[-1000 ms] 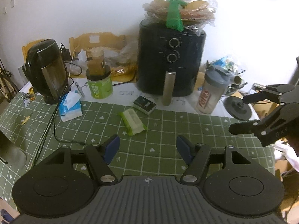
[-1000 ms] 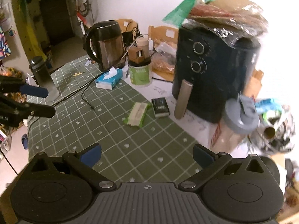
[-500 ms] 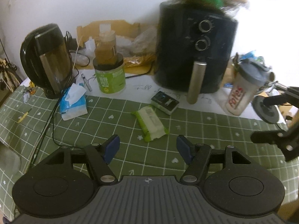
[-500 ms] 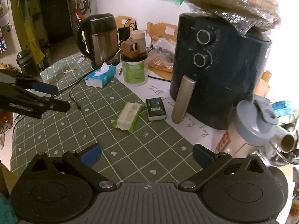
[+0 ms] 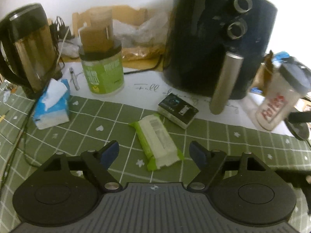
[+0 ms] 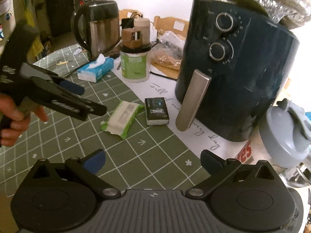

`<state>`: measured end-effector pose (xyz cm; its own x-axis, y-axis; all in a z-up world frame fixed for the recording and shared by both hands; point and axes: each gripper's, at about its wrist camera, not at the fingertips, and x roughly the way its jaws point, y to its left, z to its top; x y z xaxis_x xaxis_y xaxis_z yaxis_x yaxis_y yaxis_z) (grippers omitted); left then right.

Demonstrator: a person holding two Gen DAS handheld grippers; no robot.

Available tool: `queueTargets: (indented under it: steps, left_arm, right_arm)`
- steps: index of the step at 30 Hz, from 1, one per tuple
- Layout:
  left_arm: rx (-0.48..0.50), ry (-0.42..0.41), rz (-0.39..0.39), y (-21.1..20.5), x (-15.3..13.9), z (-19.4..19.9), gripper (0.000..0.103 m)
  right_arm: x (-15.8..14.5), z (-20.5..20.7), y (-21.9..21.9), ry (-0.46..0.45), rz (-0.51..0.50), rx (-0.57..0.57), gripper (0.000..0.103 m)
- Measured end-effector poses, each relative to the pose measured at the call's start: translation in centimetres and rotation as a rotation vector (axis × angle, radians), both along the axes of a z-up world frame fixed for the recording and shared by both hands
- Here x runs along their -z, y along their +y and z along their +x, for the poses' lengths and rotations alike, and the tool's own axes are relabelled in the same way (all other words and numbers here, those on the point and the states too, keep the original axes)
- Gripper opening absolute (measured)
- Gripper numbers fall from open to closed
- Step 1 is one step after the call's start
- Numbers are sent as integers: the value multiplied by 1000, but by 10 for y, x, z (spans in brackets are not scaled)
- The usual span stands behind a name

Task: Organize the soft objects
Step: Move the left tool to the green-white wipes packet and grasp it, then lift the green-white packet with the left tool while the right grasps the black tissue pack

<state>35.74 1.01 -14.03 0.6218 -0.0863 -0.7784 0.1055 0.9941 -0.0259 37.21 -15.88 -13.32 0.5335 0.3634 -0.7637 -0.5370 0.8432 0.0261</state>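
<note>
The left hand-held gripper (image 5: 154, 152) hung with its two blue-padded fingers spread wide and nothing between them, poised over one green-and-white plastic pack of wet wipes (image 5: 157, 139) that lay flat on the bench (image 5: 223, 136), which was covered by a green cloth with a white grid. The pack's near end sat in the gap between the finger pads (image 5: 108, 152), touching neither as far as could be seen. The right hand-held gripper (image 6: 152, 160) was likewise wide open and empty, held well back from the same pack (image 6: 122, 119); from its camera the left hand-held gripper (image 6: 77, 101) showed at the left, held in a bare hand (image 6: 13, 124).

Three soft packs were on the bench in all: the wipes, one small black-topped pack of pocket tissues (image 5: 177, 112) just beyond the wipes and partly on a white sheet of handwritten paper (image 5: 147, 89), and one blue-and-white tissue pack (image 5: 52, 107) with a white tissue sticking up, well to the left beside one dark electric kettle (image 5: 25, 48).

Behind them stood one green-labelled tub (image 5: 103, 73) with a brown jar on its lid, one dark air fryer (image 5: 219, 44) with two round dials and a metal handle, and one clear shaker bottle (image 5: 279, 97) with red lettering and a grey lid.
</note>
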Motion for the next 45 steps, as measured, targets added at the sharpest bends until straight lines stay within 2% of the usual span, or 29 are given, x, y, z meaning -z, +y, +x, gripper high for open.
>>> queueTargets:
  steps: [4,9,14,15,16,17,19,22,32,39,45]
  left_arm:
    - [-5,31,-16,-4,22,23,79]
    - [-4,77,12,-9,46,45,79]
    - [-9,106,31,-8,59,56,78]
    - [-11,113,28,-8,61,57,73]
    - [-10,115,17,-7,62,57,63]
    - [-5,120,-3,-6,64,56,61]
    - [-7,116,-18,-6,64,53,53]
    - [-8,128,-9,-8,62,51,51]
    - [4,149,-1,8,58,31,50]
    - [14,148,-41,17,48,-3,50]
    - [-3,130,-56,33,32,-28,49]
  right_arm:
    - [11,6,5,2,-29,-8,103]
    - [21,10,11,5,-47,-22,103]
    - [25,13,16,-3,-57,-32,103]
    - [25,13,17,-3,-57,-32,103]
    - [26,15,18,-3,-57,-34,103]
    - [26,15,19,-4,-58,-34,103]
    - [27,17,21,-5,-60,-33,103]
    - [28,19,22,-5,-61,-34,103]
    - [30,29,24,-25,-51,-1,103]
    - [41,36,45,-49,-62,-49,102]
    - [56,42,64,-54,-85,-86,96]
